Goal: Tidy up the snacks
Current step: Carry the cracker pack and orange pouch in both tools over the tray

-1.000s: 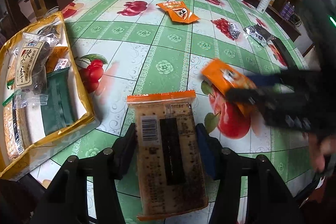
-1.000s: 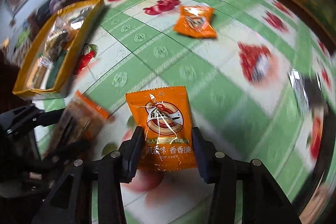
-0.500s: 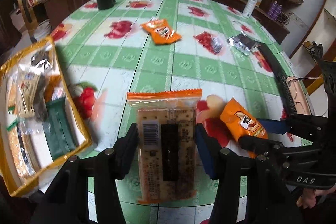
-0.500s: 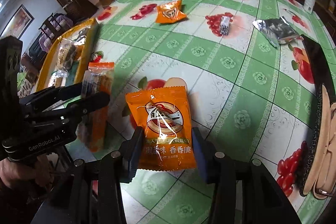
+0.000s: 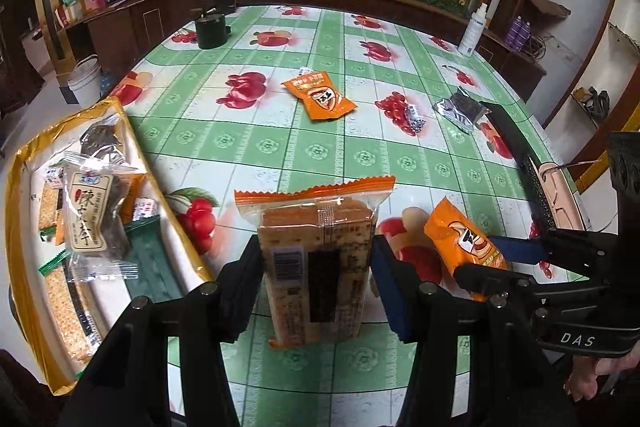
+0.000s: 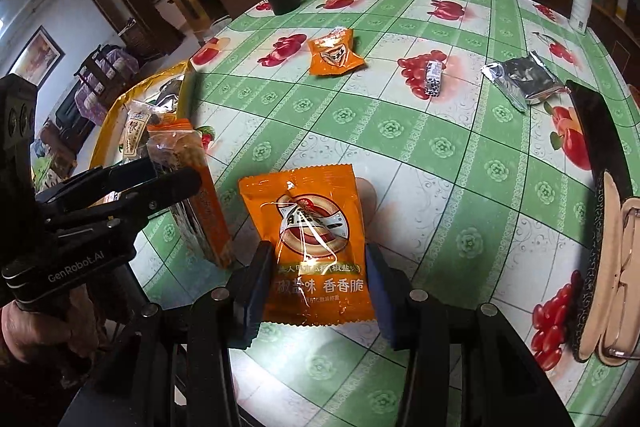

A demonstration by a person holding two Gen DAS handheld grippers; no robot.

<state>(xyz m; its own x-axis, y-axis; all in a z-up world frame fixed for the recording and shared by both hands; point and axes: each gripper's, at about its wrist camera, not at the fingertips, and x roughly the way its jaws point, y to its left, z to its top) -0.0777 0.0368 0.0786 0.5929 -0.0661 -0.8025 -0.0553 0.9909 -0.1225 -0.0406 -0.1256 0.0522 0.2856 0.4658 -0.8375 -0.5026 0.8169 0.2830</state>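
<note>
Both loads are secured and lifted clear of the tabletop point(image 5: 304, 147) — left gripper point(image 5: 316, 267) fingers clamping the cracker packet point(image 5: 316, 251), right gripper point(image 6: 316, 291) fingers the orange snack pouch point(image 6: 308, 227) — with the yellow snack box point(image 5: 188, 239) at frame left, nearer the left hand.

The bench point(image 5: 256, 131) wears a glossy, smooth plastic cloth. The cracker pack point(image 5: 316, 259) is clear, shiny film; the orange packet point(image 6: 316, 235) is glossy plastic. The foil pack point(image 6: 524, 79) looks crinkled and metallic. The fingers point(image 6: 256, 295) are matt black plastic.
</note>
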